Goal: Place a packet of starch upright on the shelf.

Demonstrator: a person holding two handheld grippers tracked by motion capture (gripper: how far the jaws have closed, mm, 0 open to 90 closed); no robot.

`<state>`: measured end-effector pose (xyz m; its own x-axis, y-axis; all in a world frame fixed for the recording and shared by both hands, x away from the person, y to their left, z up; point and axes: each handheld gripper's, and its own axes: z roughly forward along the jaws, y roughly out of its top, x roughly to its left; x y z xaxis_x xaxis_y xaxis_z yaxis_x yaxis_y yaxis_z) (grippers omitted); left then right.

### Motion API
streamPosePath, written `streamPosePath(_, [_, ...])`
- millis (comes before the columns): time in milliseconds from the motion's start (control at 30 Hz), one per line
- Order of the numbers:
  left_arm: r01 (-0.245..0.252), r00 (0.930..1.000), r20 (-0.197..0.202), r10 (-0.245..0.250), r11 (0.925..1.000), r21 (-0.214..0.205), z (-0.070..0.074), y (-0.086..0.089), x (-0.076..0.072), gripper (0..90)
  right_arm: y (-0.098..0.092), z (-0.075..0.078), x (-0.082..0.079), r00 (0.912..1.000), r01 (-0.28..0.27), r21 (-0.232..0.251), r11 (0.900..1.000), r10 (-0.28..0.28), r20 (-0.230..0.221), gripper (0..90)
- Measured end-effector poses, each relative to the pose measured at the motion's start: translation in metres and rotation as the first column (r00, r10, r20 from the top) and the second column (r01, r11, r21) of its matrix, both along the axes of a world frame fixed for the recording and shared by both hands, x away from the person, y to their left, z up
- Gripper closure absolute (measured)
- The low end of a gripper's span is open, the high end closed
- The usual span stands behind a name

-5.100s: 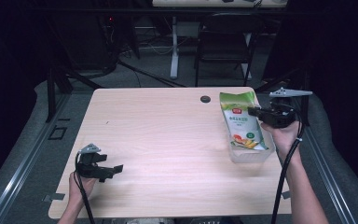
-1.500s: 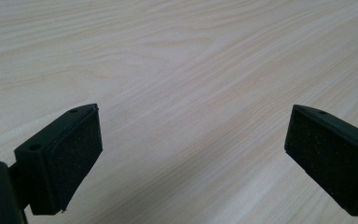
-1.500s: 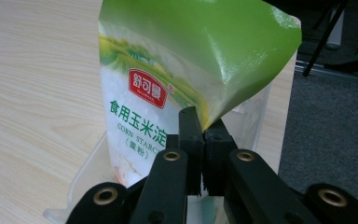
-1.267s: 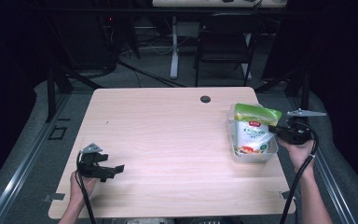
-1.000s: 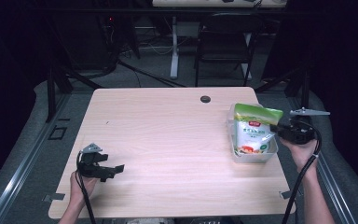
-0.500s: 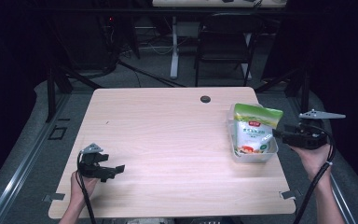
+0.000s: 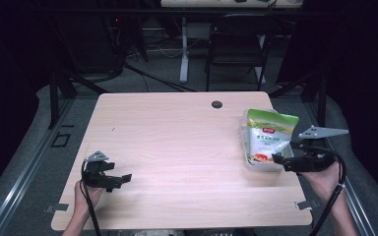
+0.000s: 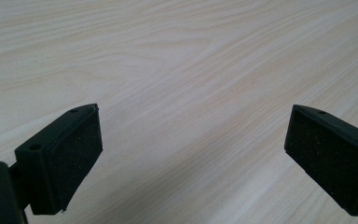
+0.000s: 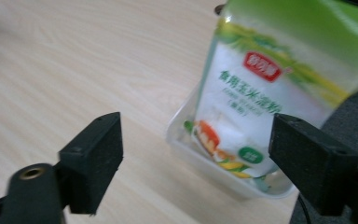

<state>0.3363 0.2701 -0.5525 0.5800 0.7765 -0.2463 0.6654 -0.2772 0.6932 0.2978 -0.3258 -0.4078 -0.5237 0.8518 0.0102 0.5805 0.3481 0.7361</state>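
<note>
Where the wooden table (image 7: pixel 177 147) reaches its right edge in the high view, a green and white bag (image 7: pixel 268 135) stands upright inside a clear plastic tub (image 7: pixel 248 164), leaning a little toward the far side. The tub sits on the tabletop at the middle right of the frame, close to the edge. The right claw (image 7: pixel 279 158) hangs just beside the tub's near right corner, at the right of the frame, level and pointing left toward the bag. Its jaws have just been opening and now stand wide apart with nothing between them; the pads touch neither bag nor tub. In the right gripper view the bag (image 9: pixel 270 88) fills the upper right of the frame, its red label and printed vegetables facing the camera, with the tub's rim (image 9: pixel 186 140) below it at centre, slightly blurred. The claw (image 9: pixel 209 163) itself shows as two black pads at the lower left and lower right.

At the lower left of the high view the left claw (image 7: pixel 123 178) lies low over the table, held by a hand (image 7: pixel 86 194), pointing right. In the left gripper view its claw (image 8: pixel 193 154) is spread wide over bare wood, holding nothing. A small dark round hole (image 7: pixel 217 104) sits near the table's far edge, above centre.
</note>
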Motion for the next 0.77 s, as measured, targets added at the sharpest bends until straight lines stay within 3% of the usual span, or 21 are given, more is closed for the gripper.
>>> streamPosePath(233, [-0.003,1.0000,0.003,0.003,1.0000,-0.001,0.000,-0.001,-0.001,3.9,0.022,-0.021,-0.016,0.9977,-0.049,-0.016,0.9987,0.048,-0.048,9.5])
streamPosePath(300, [-0.001,1.0000,0.004,0.001,1.0000,-0.001,0.000,-0.001,-0.001,3.9,0.026,-0.031,-0.018,0.9943,-0.069,-0.001,0.9976,0.069,-0.081,7.2])
streamPosePath(400, [-0.001,1.0000,0.004,0.001,1.0000,-0.001,0.000,-0.001,-0.001,3.9,0.030,-0.049,-0.021,0.9861,-0.098,-0.019,0.9950,0.094,-0.137,4.3])
streamPosePath(500, [-0.002,1.0000,0.005,0.002,1.0000,-0.003,0.001,0.000,-0.001,4.0,0.031,-0.067,-0.026,0.9800,-0.108,0.000,0.9942,0.106,-0.168,4.6])
streamPosePath(667, [-0.005,1.0000,0.006,0.005,1.0000,-0.007,0.001,0.001,-0.001,4.0,0.026,-0.097,-0.034,0.9759,-0.086,0.027,0.9960,0.089,-0.199,4.4])
streamPosePath(767, [-0.004,1.0000,0.008,0.004,0.9999,-0.010,0.000,0.000,-0.001,4.0,0.021,-0.111,-0.035,0.9642,-0.075,0.059,0.9955,0.087,-0.251,3.1])
